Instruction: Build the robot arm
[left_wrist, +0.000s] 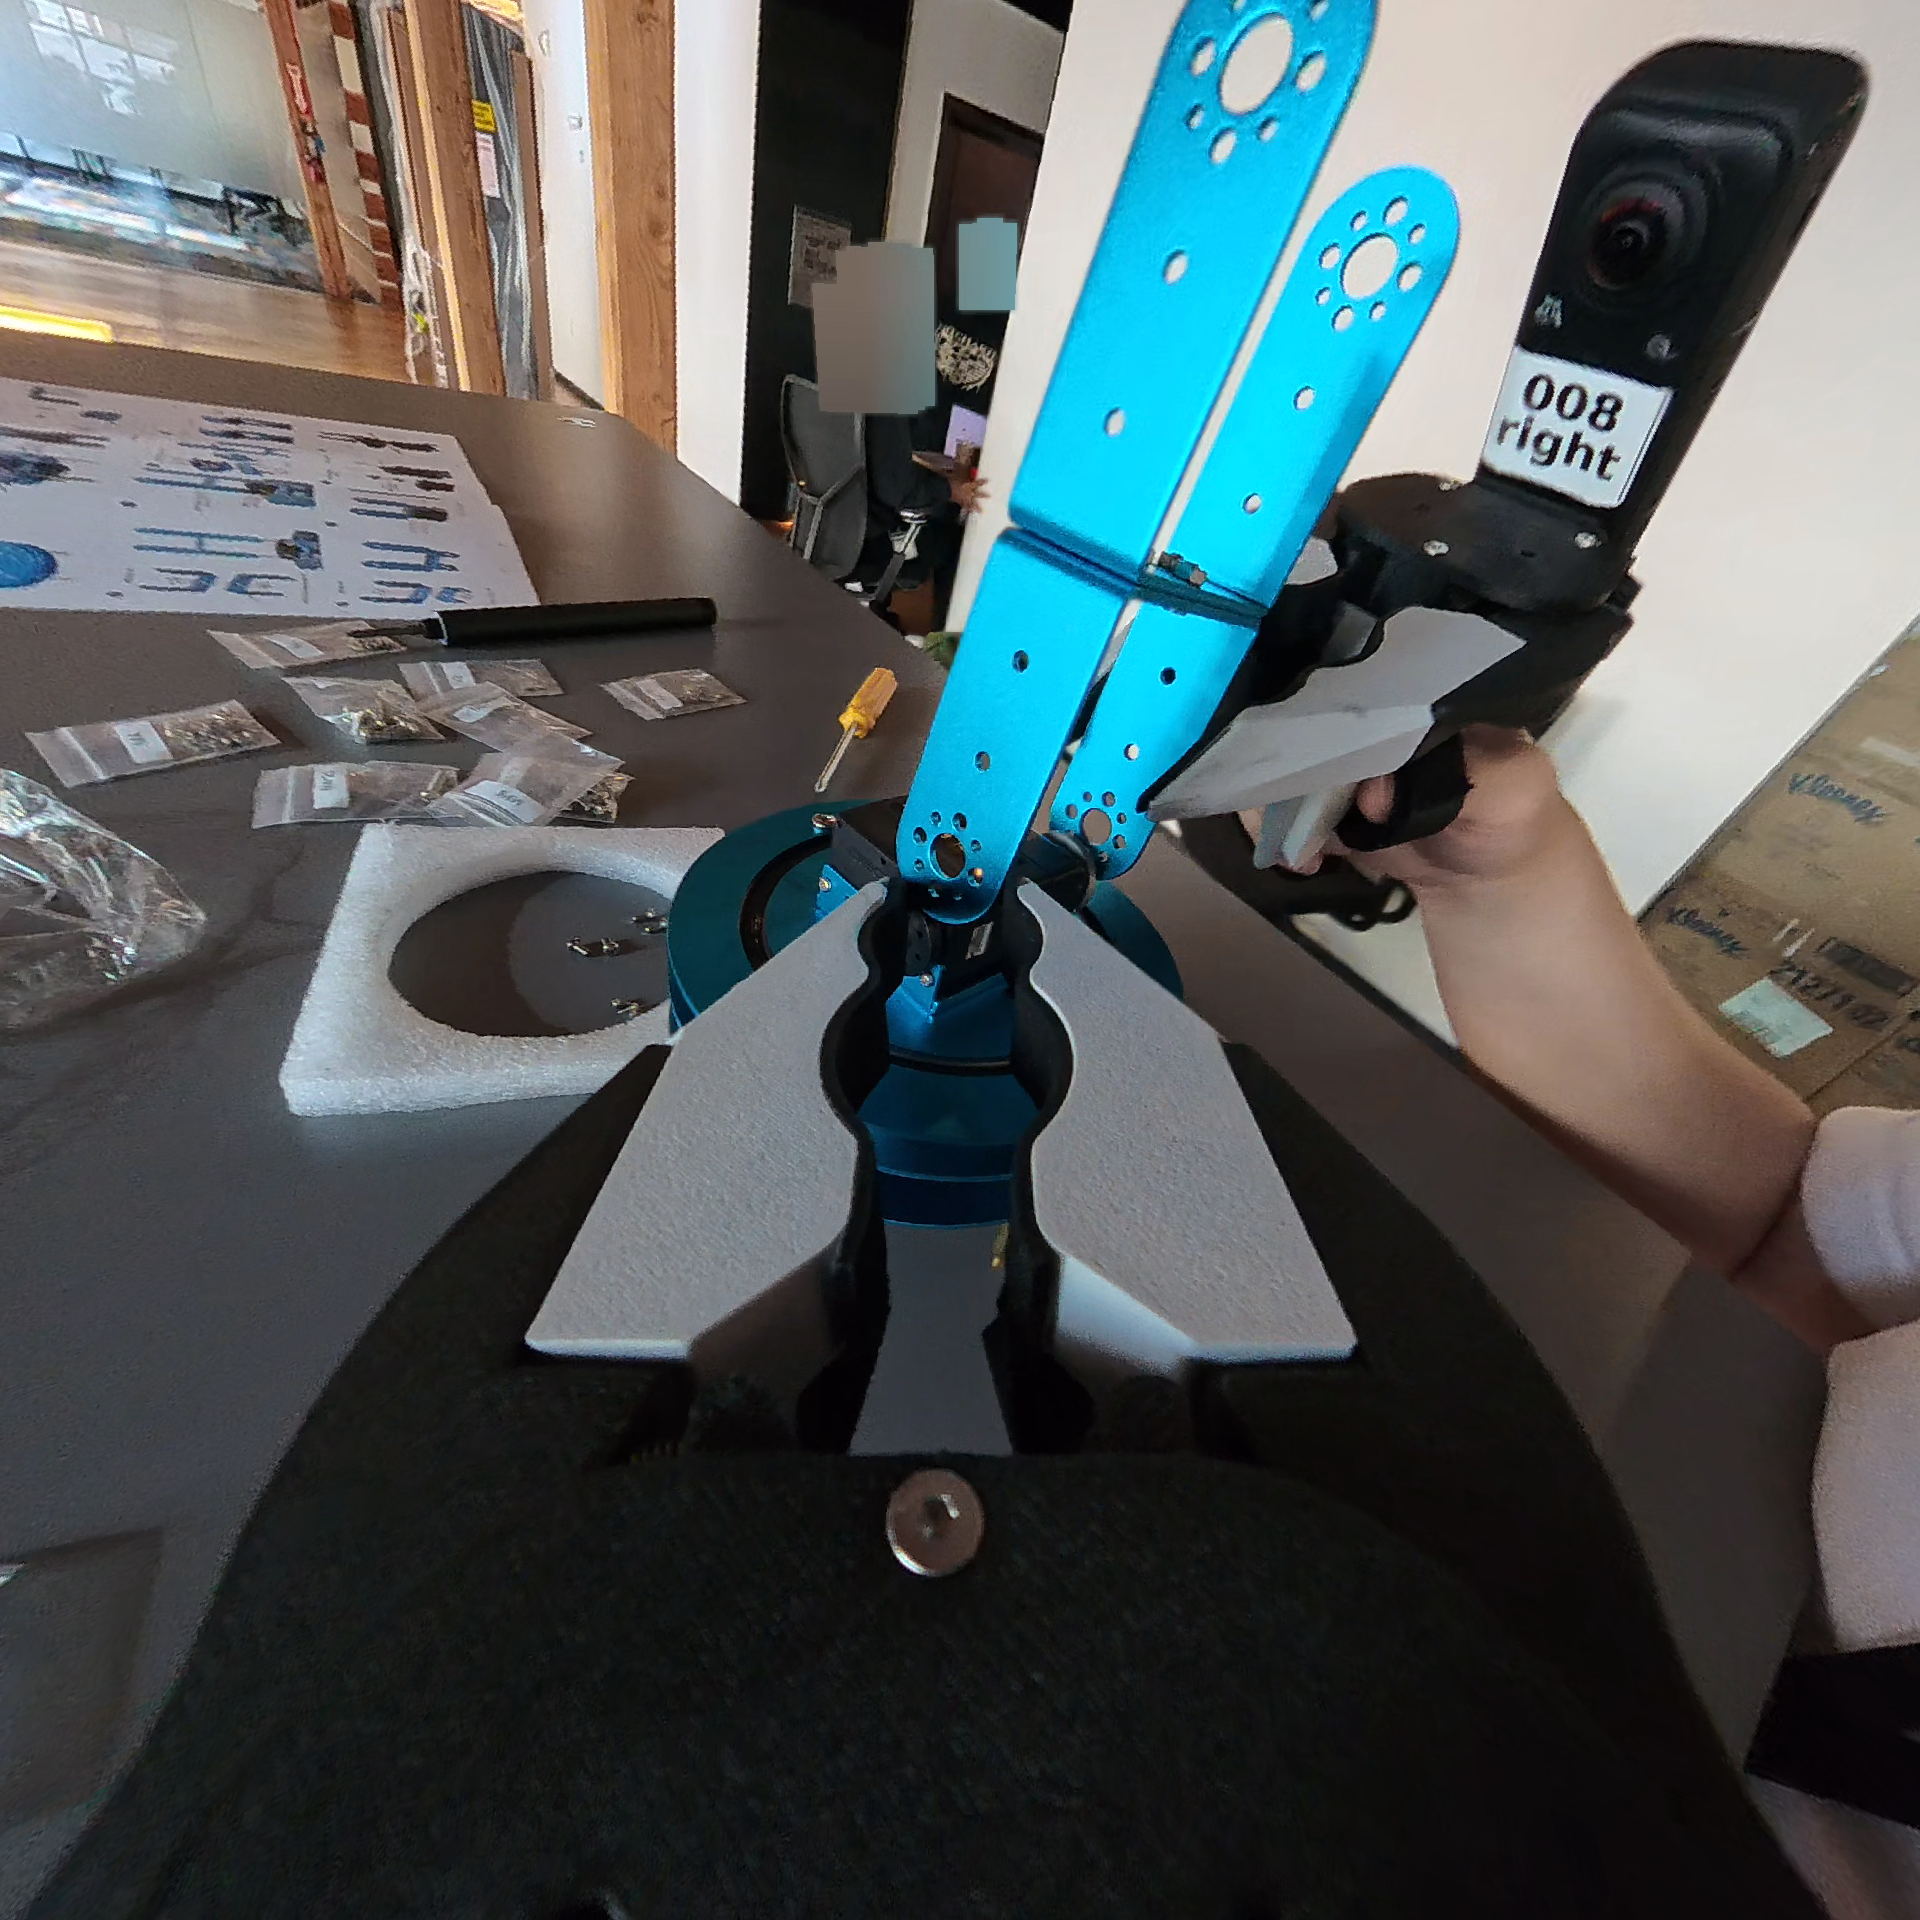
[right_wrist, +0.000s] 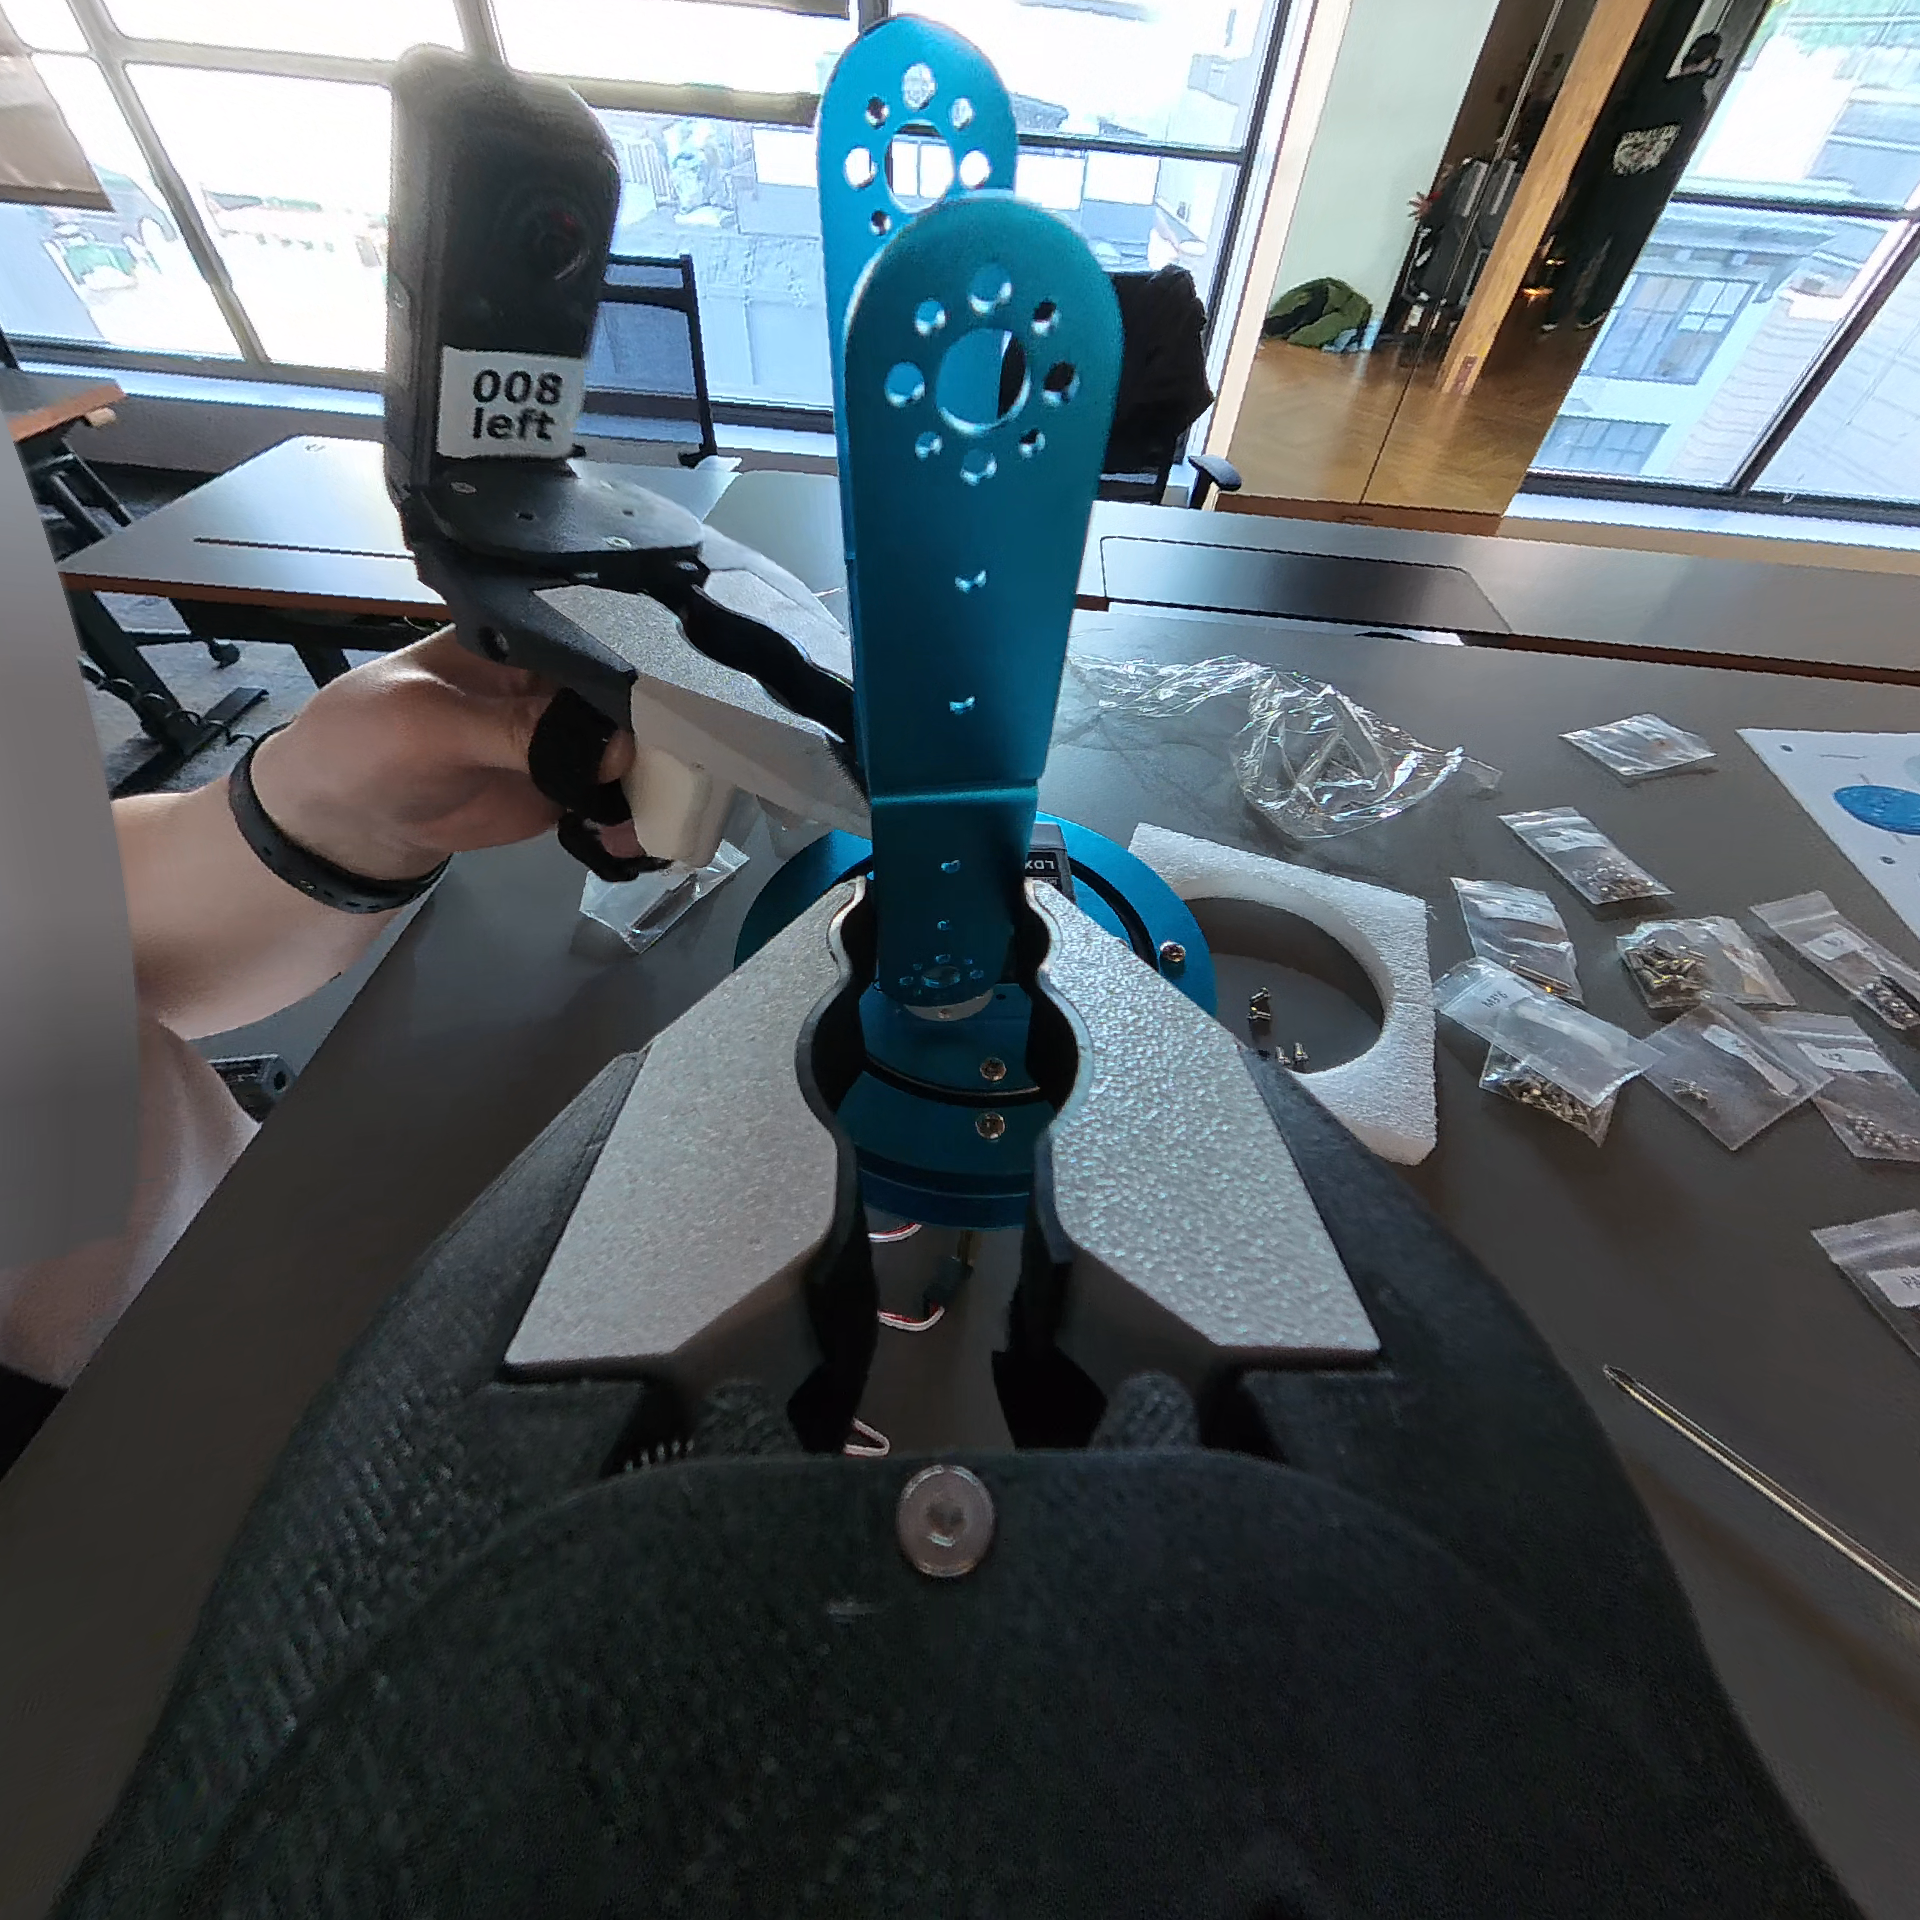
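Note:
A blue metal arm bracket (left_wrist: 1101, 416) of two long drilled plates stands upright on a round blue base (left_wrist: 717, 935) on the dark table (left_wrist: 208, 1247). My left gripper (left_wrist: 953, 896) is closed on the bracket's lower end, where a black servo sits between the fingertips. It shows from the side in the right wrist view (right_wrist: 831, 774), tips against the bracket's left edge. My right gripper (right_wrist: 945, 899) is closed on the bracket (right_wrist: 966, 623) just above the base (right_wrist: 1143, 914). In the left wrist view it (left_wrist: 1148, 805) touches the right plate's lower end.
A white foam square (left_wrist: 343, 997) with a round hole holds loose screws (left_wrist: 613, 945). Several small screw bags (left_wrist: 364, 717), a yellow screwdriver (left_wrist: 862, 712), a black-handled tool (left_wrist: 571, 618), a printed sheet (left_wrist: 239, 499) and crumpled plastic (right_wrist: 1330, 748) lie around. A thin rod (right_wrist: 1766, 1486) lies nearby. Some 4 centimeters of space lies between my two pairs of fingers.

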